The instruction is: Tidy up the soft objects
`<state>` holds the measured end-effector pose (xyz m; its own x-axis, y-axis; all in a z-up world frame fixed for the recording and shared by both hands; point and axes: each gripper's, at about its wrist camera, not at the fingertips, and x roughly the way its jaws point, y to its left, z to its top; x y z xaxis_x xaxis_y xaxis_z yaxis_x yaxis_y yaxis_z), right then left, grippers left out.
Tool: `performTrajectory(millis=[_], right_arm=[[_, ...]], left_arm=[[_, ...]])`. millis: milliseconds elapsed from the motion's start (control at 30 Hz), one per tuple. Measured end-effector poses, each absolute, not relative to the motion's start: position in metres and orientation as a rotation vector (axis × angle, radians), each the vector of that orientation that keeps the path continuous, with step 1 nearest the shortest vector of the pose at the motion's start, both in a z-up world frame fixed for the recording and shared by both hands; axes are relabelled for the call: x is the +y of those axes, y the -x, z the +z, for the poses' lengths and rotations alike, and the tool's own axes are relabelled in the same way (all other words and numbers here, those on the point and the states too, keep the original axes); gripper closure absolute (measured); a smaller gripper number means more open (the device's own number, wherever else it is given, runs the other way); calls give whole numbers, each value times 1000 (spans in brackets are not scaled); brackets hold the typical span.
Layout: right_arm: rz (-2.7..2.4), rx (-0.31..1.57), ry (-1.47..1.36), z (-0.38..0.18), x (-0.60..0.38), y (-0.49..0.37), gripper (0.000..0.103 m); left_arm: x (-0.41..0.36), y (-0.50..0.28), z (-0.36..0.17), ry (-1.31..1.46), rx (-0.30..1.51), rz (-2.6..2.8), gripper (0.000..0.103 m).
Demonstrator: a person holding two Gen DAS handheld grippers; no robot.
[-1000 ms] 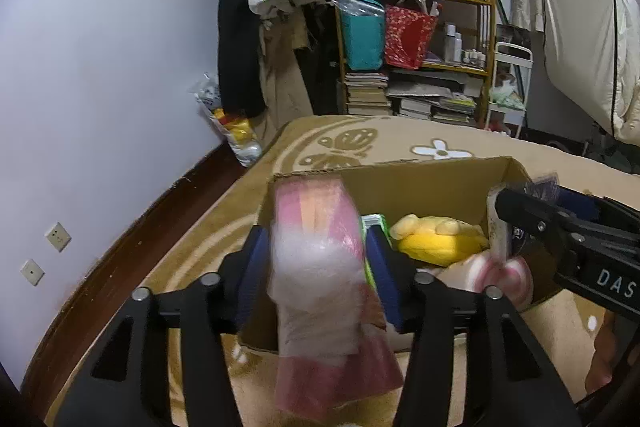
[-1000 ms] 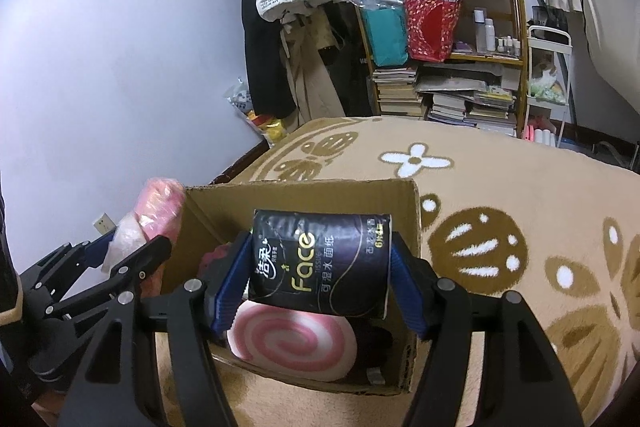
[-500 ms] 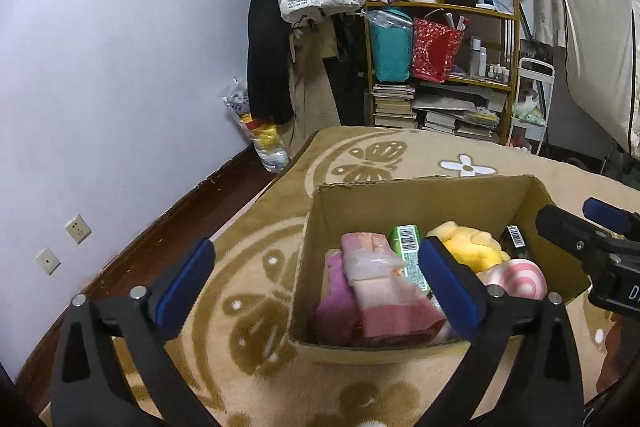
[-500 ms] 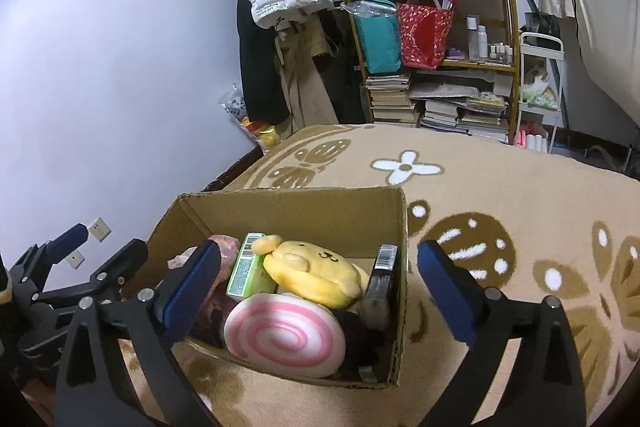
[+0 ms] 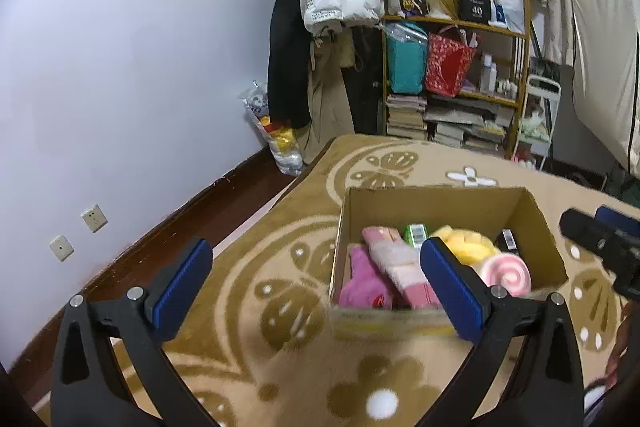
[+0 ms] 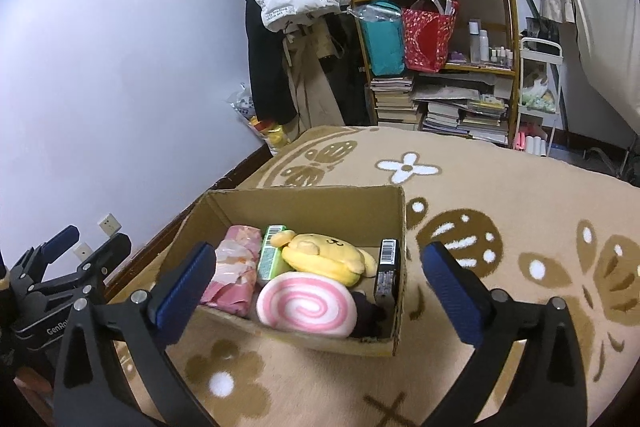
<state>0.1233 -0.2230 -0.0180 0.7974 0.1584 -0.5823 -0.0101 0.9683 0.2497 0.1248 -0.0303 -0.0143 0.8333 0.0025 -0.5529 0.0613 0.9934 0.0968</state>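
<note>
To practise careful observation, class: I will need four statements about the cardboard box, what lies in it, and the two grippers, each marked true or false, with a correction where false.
1. Both the left gripper and the right gripper have open, empty jaws. True.
2. The yellow plush lies on the carpet beside the cardboard box. False: it lies inside the box.
3. The pink swirl cushion is in the box. True.
4. The black pack is held by the right gripper. False: it stands in the box.
</note>
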Motion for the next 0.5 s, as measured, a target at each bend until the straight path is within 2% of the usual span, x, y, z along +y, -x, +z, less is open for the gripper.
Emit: performTrajectory(millis=[500], right_arm=[[88,589,-175,41,-218,-67,0]], left_arm=[[-38,-61,36,-173,514,-48,0]])
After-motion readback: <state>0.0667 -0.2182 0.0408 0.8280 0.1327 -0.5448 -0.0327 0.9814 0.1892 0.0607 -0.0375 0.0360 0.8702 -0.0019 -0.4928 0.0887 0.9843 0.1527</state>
